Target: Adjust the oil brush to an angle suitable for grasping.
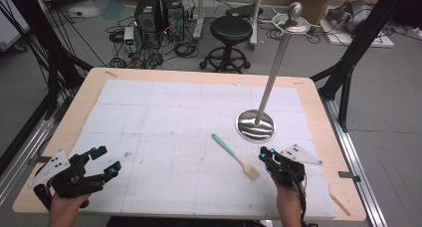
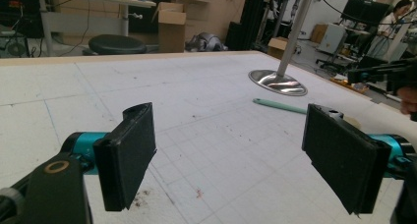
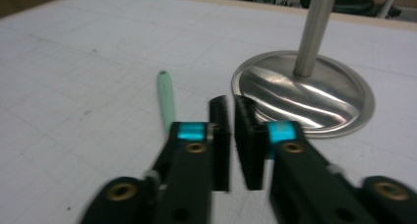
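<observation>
Table (image 1: 318,117): pale wood, covered by a white gridded mat (image 1: 169,127), lightly stained. Room beyond: black stool (image 1: 230,30), computer towers (image 1: 159,13), loose cables on a grey floor. Stand (image 1: 255,126): polished round base with a tall steel pole, right of centre. Left gripper (image 1: 105,161): near left corner of the mat, jaws spread wide, holding nothing. Right gripper (image 1: 262,155): jaws nearly pressed together, a slim gap between them, nothing pinched, just beside the spatula. Spatula (image 1: 235,156): mint-green handle, pale blade, lying flat between stand and right gripper. Step judged: approach before pick-up. Next move likely calls for opening the right jaws and straddling the handle.
</observation>
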Tool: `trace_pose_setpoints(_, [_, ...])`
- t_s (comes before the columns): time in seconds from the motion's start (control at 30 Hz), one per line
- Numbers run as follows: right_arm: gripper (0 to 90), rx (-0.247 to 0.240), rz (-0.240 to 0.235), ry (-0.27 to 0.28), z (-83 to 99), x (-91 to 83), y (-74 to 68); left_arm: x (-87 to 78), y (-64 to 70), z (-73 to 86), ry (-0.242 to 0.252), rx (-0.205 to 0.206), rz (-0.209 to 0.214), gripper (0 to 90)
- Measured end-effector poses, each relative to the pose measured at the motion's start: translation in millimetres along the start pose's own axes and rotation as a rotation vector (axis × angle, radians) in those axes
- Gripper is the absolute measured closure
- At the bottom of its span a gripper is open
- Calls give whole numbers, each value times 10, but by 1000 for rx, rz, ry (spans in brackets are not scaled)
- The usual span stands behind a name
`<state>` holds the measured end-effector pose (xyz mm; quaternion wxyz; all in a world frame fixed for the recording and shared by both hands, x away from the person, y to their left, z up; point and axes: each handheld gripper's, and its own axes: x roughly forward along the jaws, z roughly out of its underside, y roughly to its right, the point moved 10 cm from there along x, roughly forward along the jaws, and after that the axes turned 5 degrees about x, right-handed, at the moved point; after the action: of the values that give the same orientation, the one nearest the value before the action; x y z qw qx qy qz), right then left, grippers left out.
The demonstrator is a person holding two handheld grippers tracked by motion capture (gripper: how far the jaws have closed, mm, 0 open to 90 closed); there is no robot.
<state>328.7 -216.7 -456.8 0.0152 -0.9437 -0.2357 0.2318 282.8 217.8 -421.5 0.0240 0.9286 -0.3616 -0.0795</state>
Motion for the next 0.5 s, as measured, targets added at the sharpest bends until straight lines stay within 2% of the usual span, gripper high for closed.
trace_pose_setpoints(0.03, [896, -9, -5, -60, 52, 176, -23, 0, 4, -1, 1, 0, 1, 209])
trace_pose_setpoints(0.07, [896, -9, -5, -60, 52, 176, -23, 0, 4, -1, 1, 0, 1, 209])
trace_pose_setpoints(0.1, [896, -25, -3, -86, 79, 238, -24, 1, 3, 0, 1, 0, 0, 209])
trace_pose_setpoints(0.13, [896, -42, -4, -149, 155, 375, -56, 1, 2, 4, 0, -2, 0, 210])
trace_pose_setpoints(0.17, [896, -42, -4, -149, 155, 375, -56, 1, 2, 4, 0, -2, 0, 211])
trace_pose_setpoints(0.23, [896, -78, 5, -203, 215, 530, -90, 6, -2, 9, -3, -5, 0, 212])
trace_pose_setpoints(0.3, [896, -84, 8, -213, 228, 556, -83, 8, -1, 11, -3, -5, 0, 211])
trace_pose_setpoints(0.37, [896, -90, -5, -259, 300, 629, -88, 11, 10, 14, -6, -1, 5, 213])
trace_pose_setpoints(0.4, [896, -90, -5, -259, 300, 629, -88, 11, 10, 14, -6, -1, 5, 213])
trace_pose_setpoints(0.43, [896, -117, -26, -291, 352, 635, -144, 12, 10, 15, -6, -1, 6, 214])
trace_pose_setpoints(0.5, [896, -141, -42, -295, 367, 618, -187, 12, 5, 17, -8, -1, 6, 214])
